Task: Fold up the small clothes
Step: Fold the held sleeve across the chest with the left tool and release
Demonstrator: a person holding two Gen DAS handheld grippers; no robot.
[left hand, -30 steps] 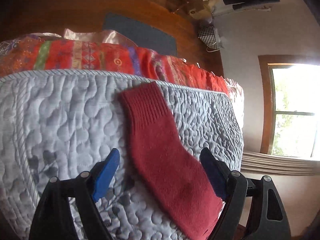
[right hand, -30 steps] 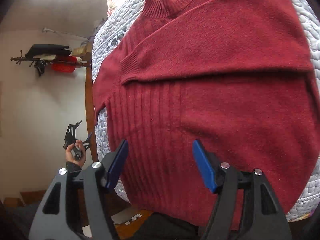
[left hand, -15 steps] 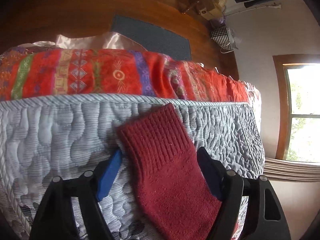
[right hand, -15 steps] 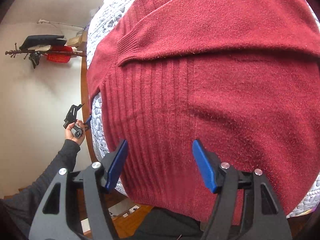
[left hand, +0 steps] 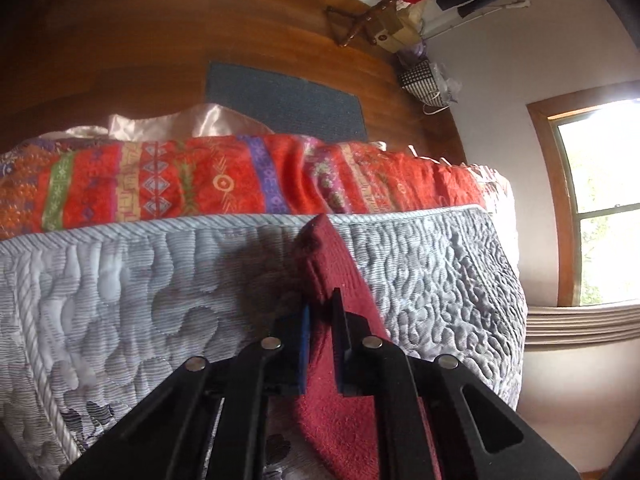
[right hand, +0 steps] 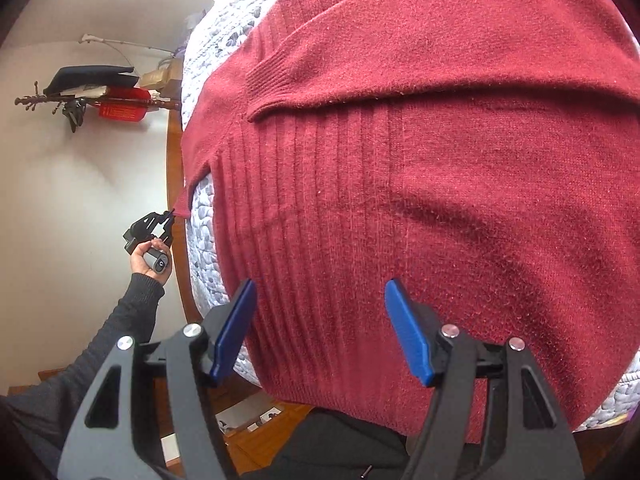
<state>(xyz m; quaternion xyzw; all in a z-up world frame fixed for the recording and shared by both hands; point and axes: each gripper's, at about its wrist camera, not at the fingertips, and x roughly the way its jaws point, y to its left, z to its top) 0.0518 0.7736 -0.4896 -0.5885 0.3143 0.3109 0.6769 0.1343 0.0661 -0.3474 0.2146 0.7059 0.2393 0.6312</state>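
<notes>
A dark red knit sweater (right hand: 420,168) lies spread on the grey quilted bed cover (right hand: 204,216), one sleeve folded across its chest. In the left wrist view its other sleeve (left hand: 336,264) rises off the quilt, pinched near the cuff by my left gripper (left hand: 320,312), which is shut on it. That same left gripper (right hand: 170,216) shows small at the bed's left edge in the right wrist view, held by a hand. My right gripper (right hand: 320,320) hovers open over the sweater's ribbed lower part, near the hem, with nothing between its fingers.
A red patterned blanket (left hand: 200,184) lies along the far edge of the quilt (left hand: 120,300). Beyond it are wooden floor, a blue mat (left hand: 284,100) and a window (left hand: 600,208). A coat rack (right hand: 84,100) hangs on the wall. A dark sleeve (right hand: 100,340) reaches in.
My left gripper moved forward along the sleeve and shut on it near the cuff, lifting the cuff. My right gripper came closer over the sweater's lower part and stayed open.
</notes>
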